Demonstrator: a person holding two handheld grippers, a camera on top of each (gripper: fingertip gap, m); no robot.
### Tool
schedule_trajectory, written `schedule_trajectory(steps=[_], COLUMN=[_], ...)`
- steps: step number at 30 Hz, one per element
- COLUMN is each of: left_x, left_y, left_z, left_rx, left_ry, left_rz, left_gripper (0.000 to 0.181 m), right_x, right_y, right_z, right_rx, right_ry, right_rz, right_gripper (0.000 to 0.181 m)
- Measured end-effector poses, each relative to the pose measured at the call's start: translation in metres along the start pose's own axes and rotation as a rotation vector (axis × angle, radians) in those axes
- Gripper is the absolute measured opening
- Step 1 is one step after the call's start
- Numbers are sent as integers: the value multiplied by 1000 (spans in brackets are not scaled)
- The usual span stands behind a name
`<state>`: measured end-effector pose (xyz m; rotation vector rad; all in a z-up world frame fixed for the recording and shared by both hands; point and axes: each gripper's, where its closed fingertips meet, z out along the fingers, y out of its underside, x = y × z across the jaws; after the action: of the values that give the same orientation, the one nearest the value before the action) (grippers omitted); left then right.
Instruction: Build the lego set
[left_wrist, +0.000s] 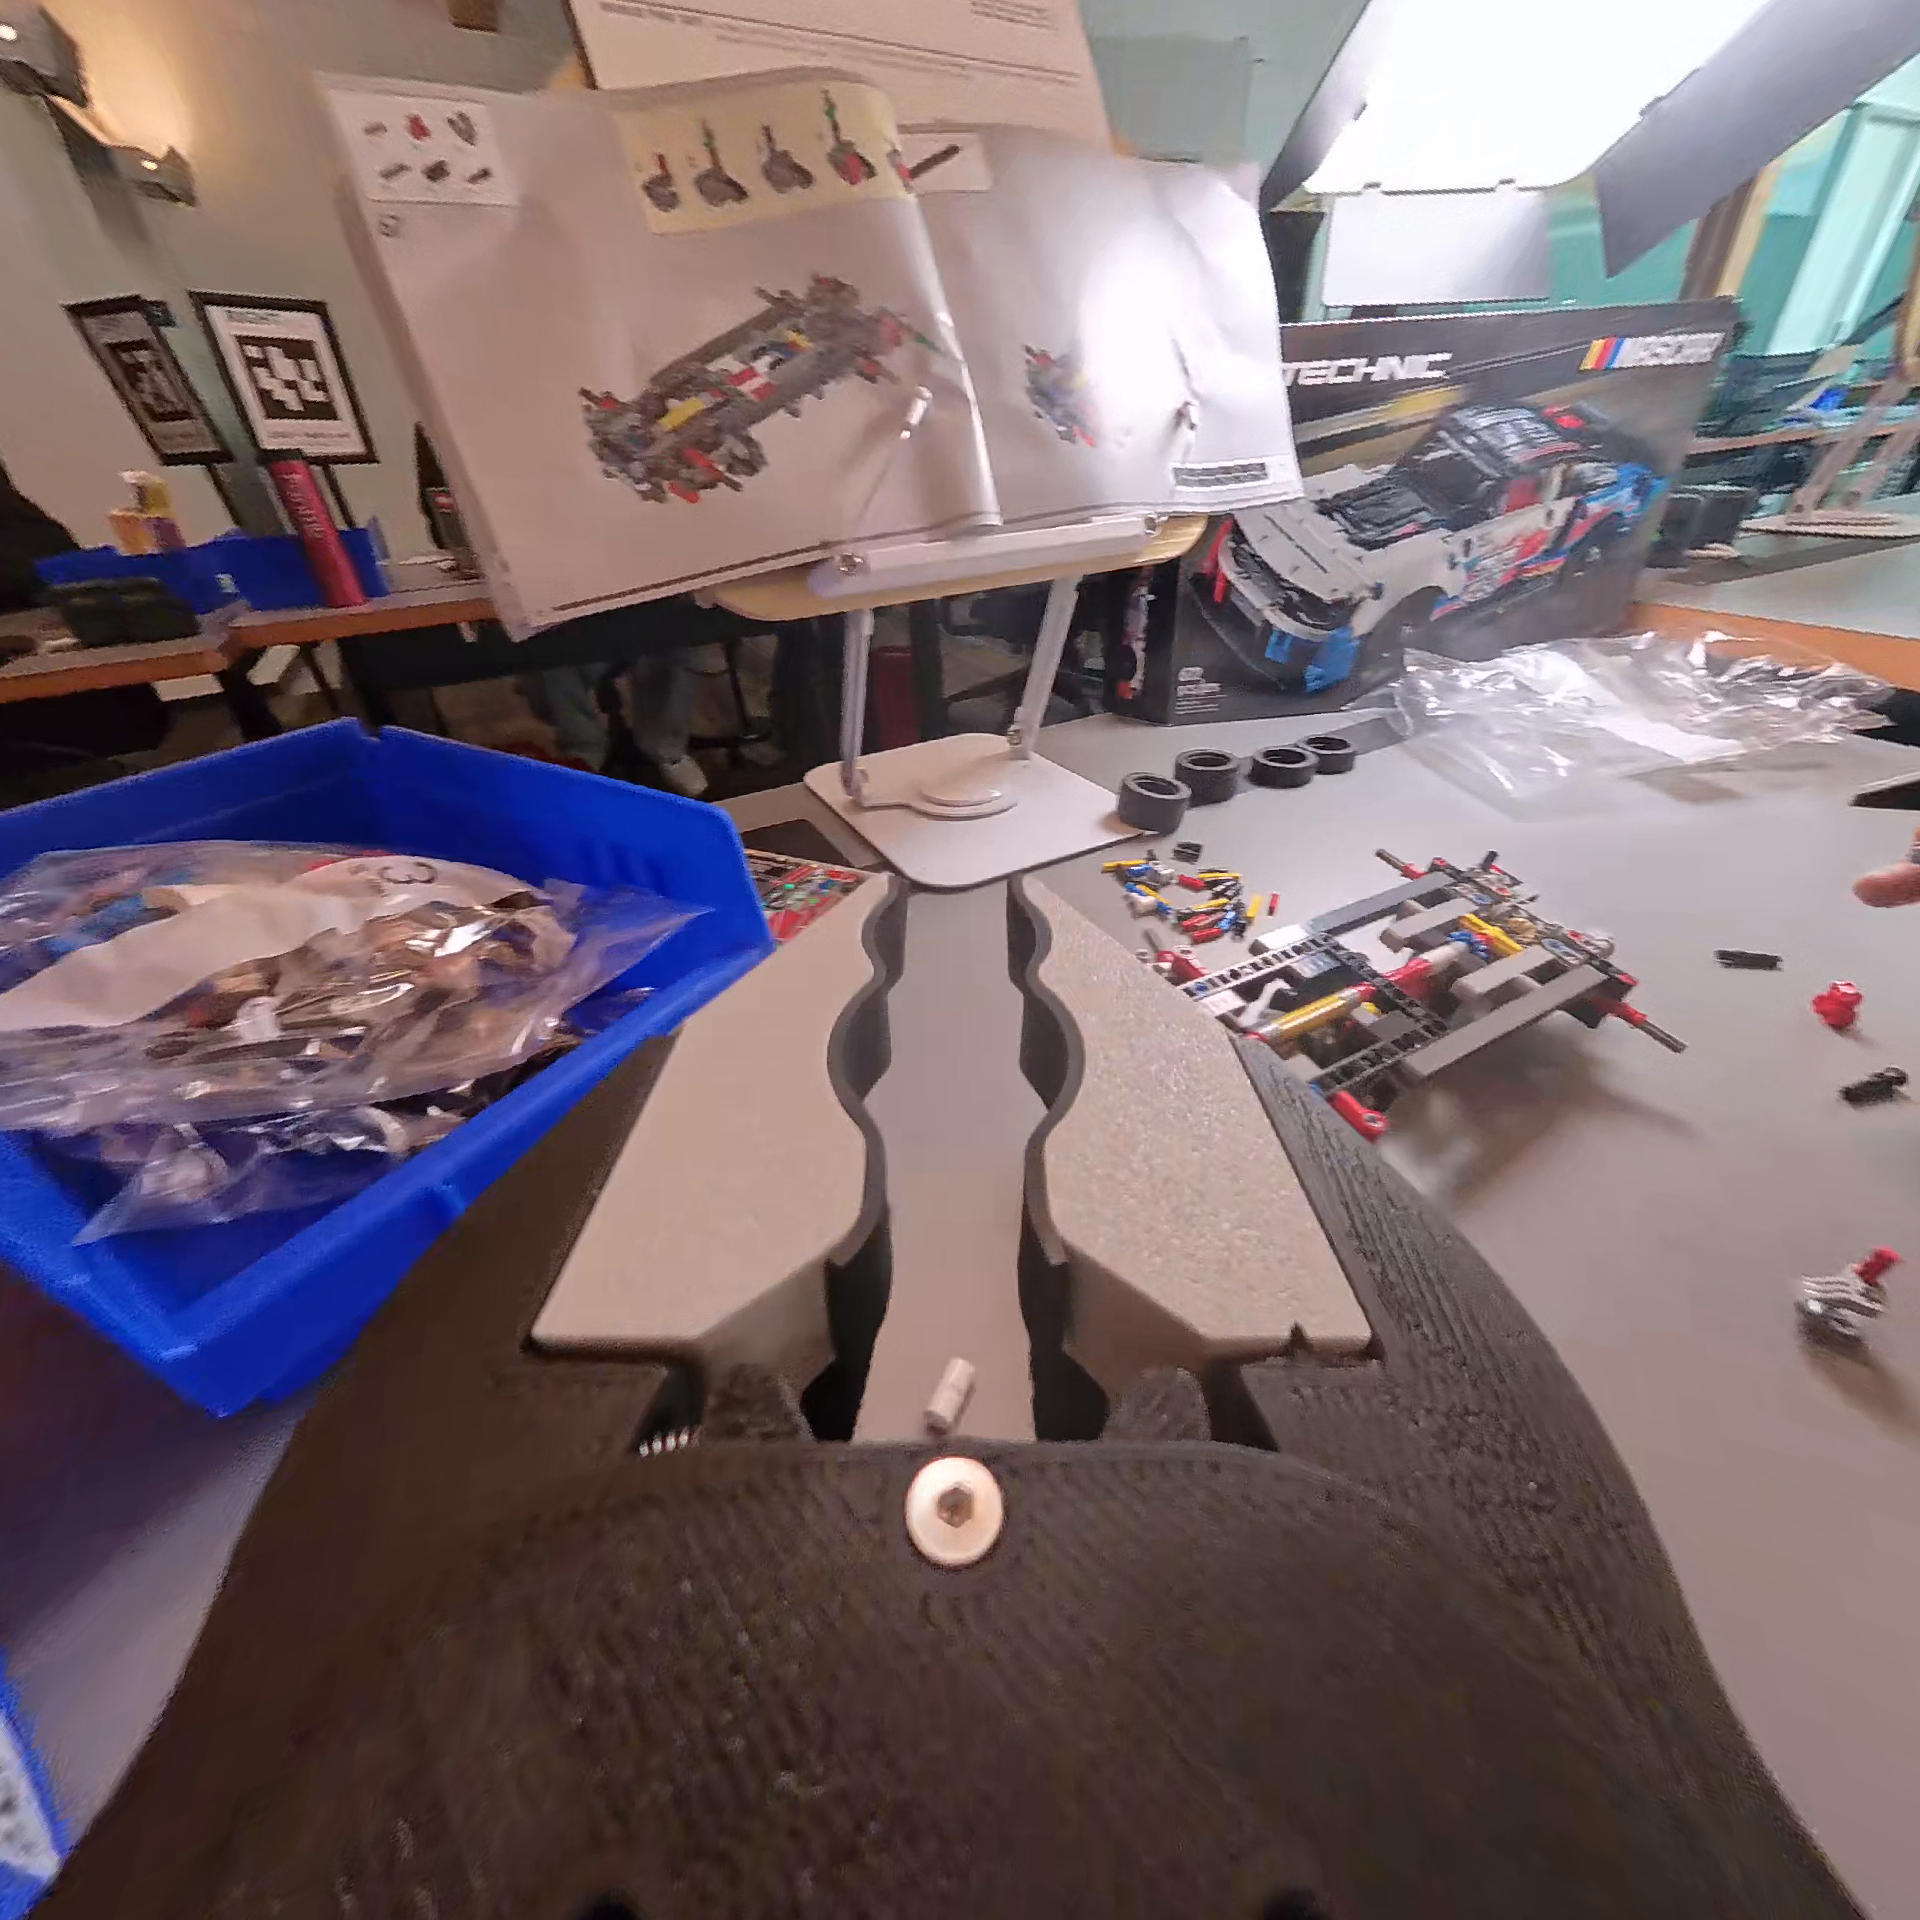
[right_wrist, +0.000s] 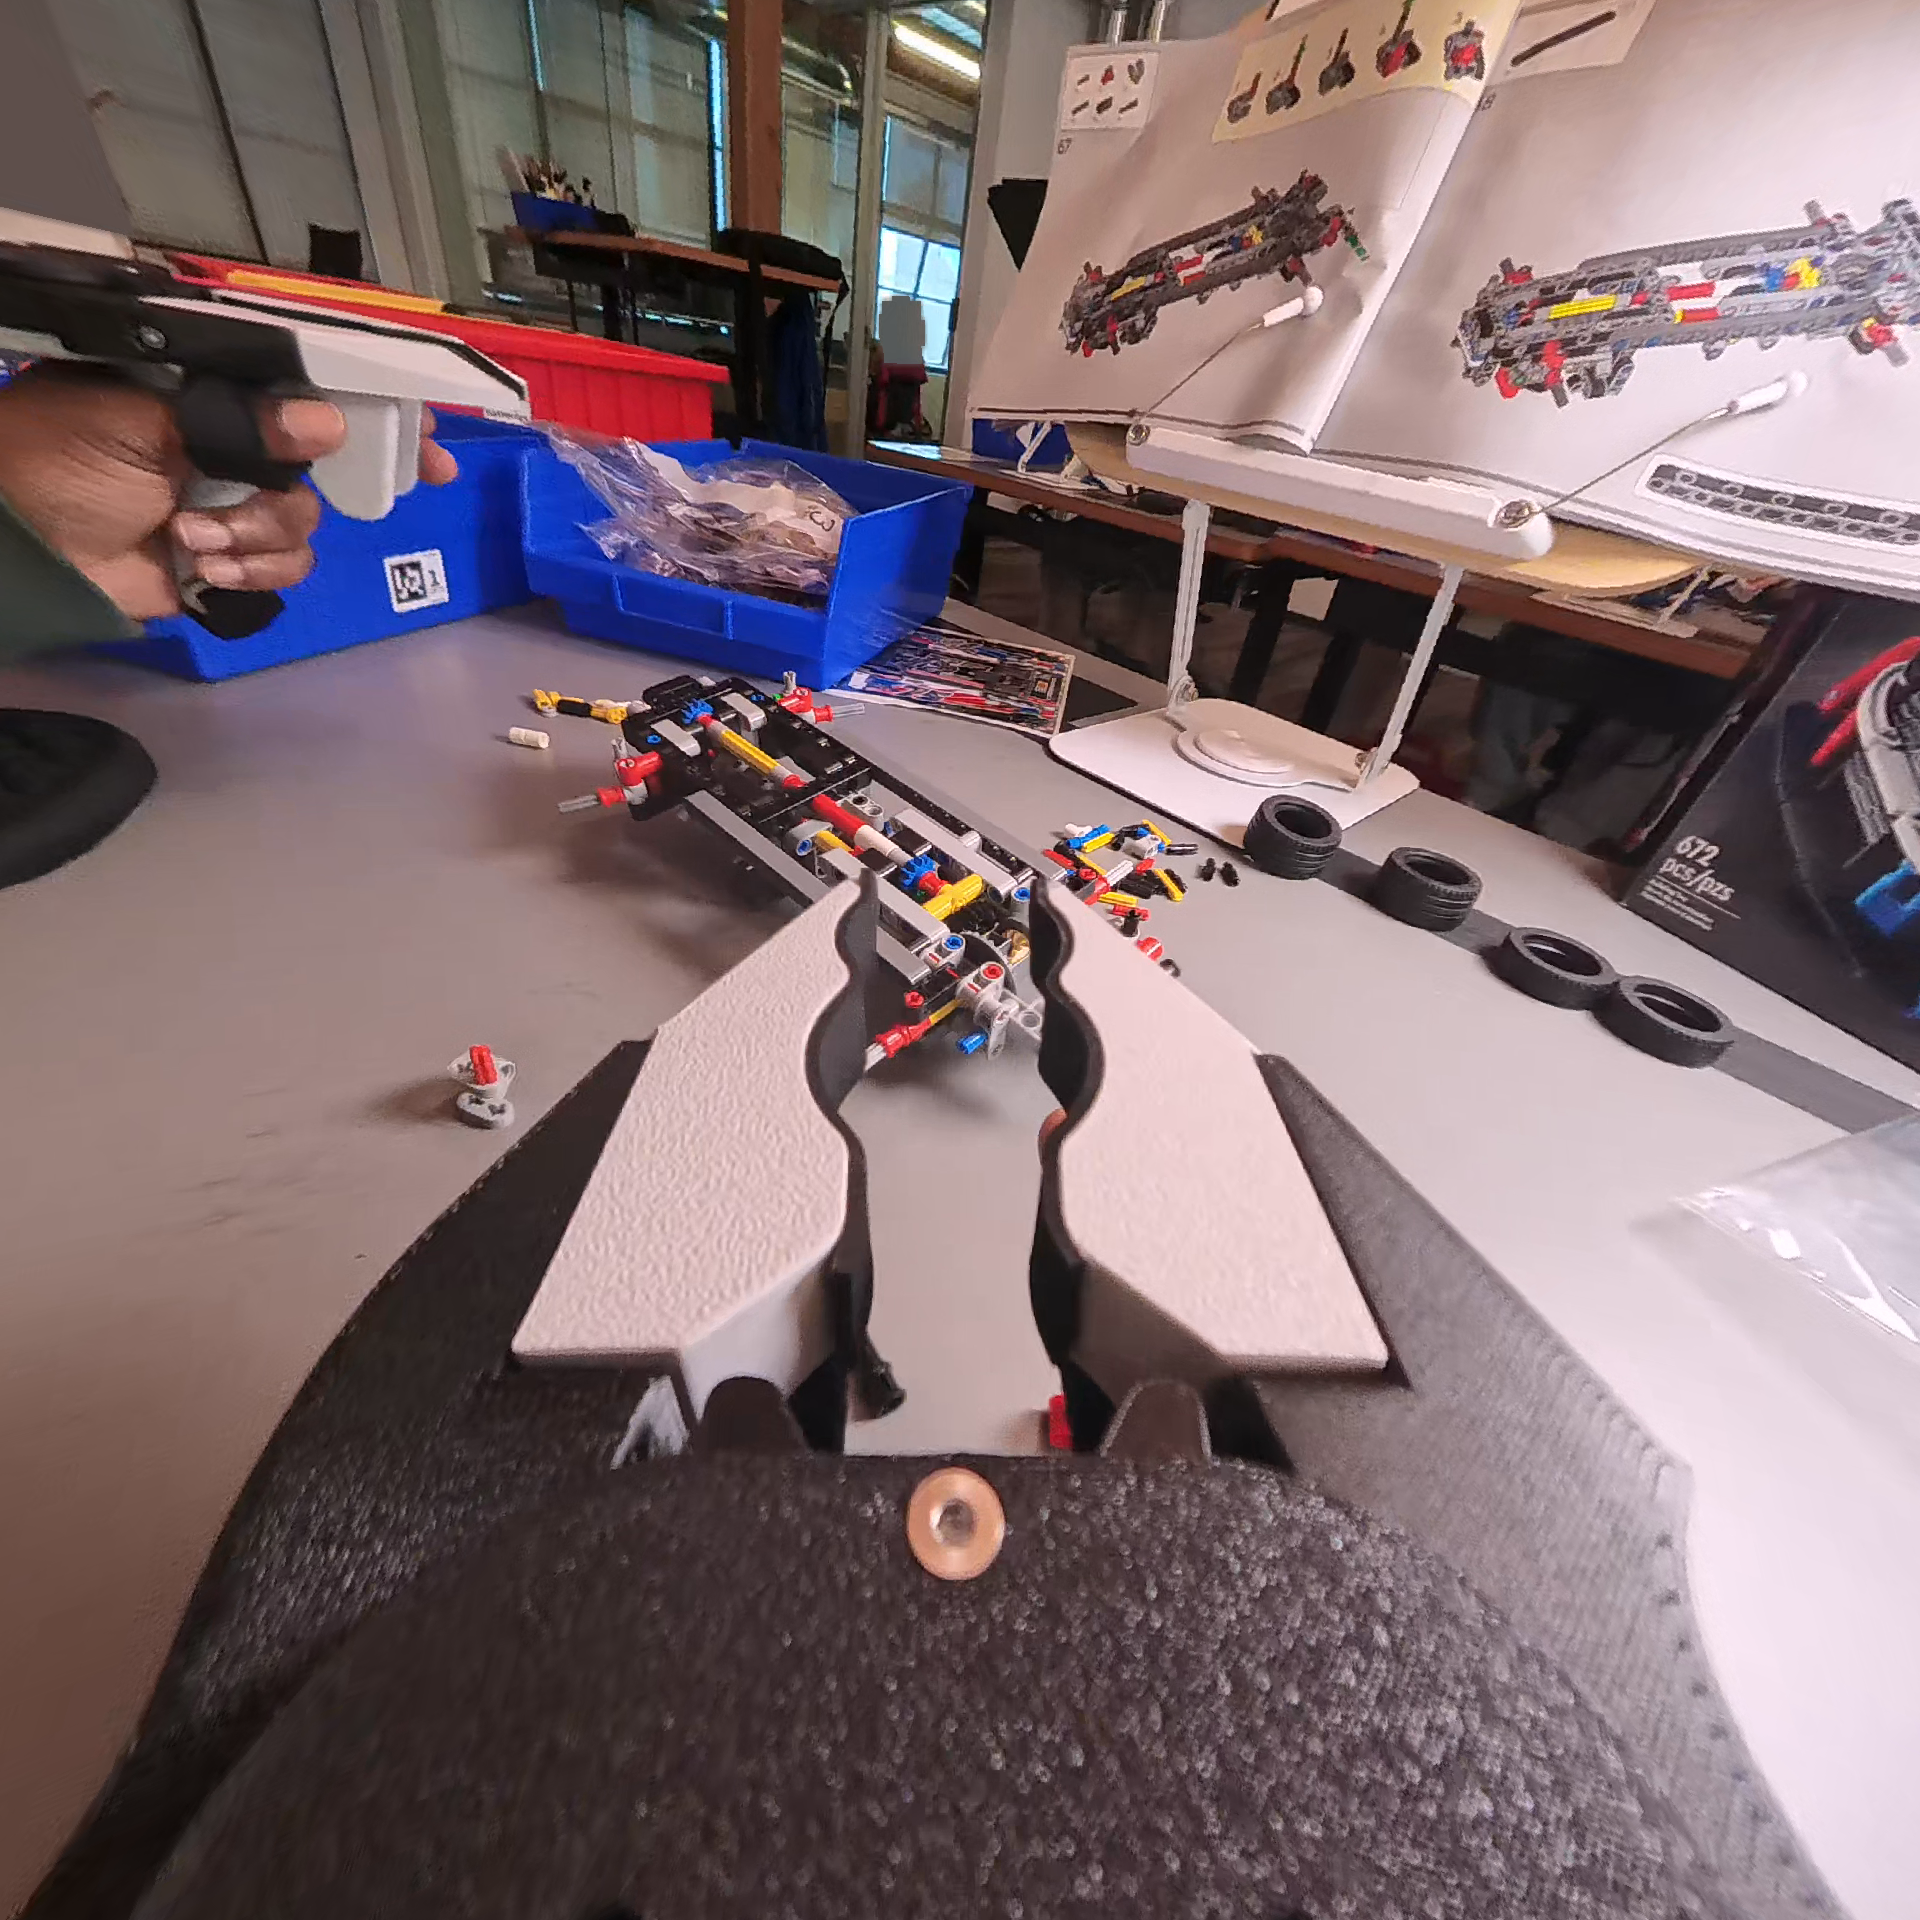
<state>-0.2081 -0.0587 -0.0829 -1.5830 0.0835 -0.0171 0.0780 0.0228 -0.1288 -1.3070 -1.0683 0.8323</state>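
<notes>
The part-built Lego chassis (right_wrist: 790, 800) lies on the grey table (right_wrist: 260, 935), long and grey-black with red, yellow and blue pins. My right gripper (right_wrist: 951, 914) is open and empty, low over the table, and the chassis's near end shows between its fingertips. My left gripper (left_wrist: 951, 894) is open and empty, raised beside the blue bin (left_wrist: 436, 1174). The chassis (left_wrist: 1434, 977) is to its right. A hand holds the left gripper (right_wrist: 514, 390) at the upper left of the right wrist view. A small grey and red sub-assembly (right_wrist: 483, 1086) stands left of my right gripper.
An instruction booklet (right_wrist: 1455, 260) is open on a white stand. Several black tyres (right_wrist: 1294, 836), a pile of loose pins (right_wrist: 1117, 862), a white pin (right_wrist: 528, 738), a sticker sheet (right_wrist: 966, 675), the set's box (left_wrist: 1507, 488) and clear plastic bags (left_wrist: 1610, 696) lie around.
</notes>
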Motion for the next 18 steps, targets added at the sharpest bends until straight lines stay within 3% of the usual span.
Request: schedule_trajectory(steps=[3, 12, 15, 18], left_x=[-19, -54, -68, -71], left_y=[-7, -26, -48, -93], left_z=[-10, -40, -62, -96], left_rx=[34, 133, 189, 320], left_ry=[-121, -266, -291, -224], left_rz=[35, 23, -25, -121], left_gripper=[1, 0, 13, 19], right_x=[1, 12, 14, 16], right_y=[-1, -5, -5, -2], right_z=[0, -5, -5, -5], right_rx=[8, 38, 36, 27], right_ry=[-6, 14, 27, 31], right_rz=[24, 79, 76, 74], right_gripper=[25, 22, 22, 22])
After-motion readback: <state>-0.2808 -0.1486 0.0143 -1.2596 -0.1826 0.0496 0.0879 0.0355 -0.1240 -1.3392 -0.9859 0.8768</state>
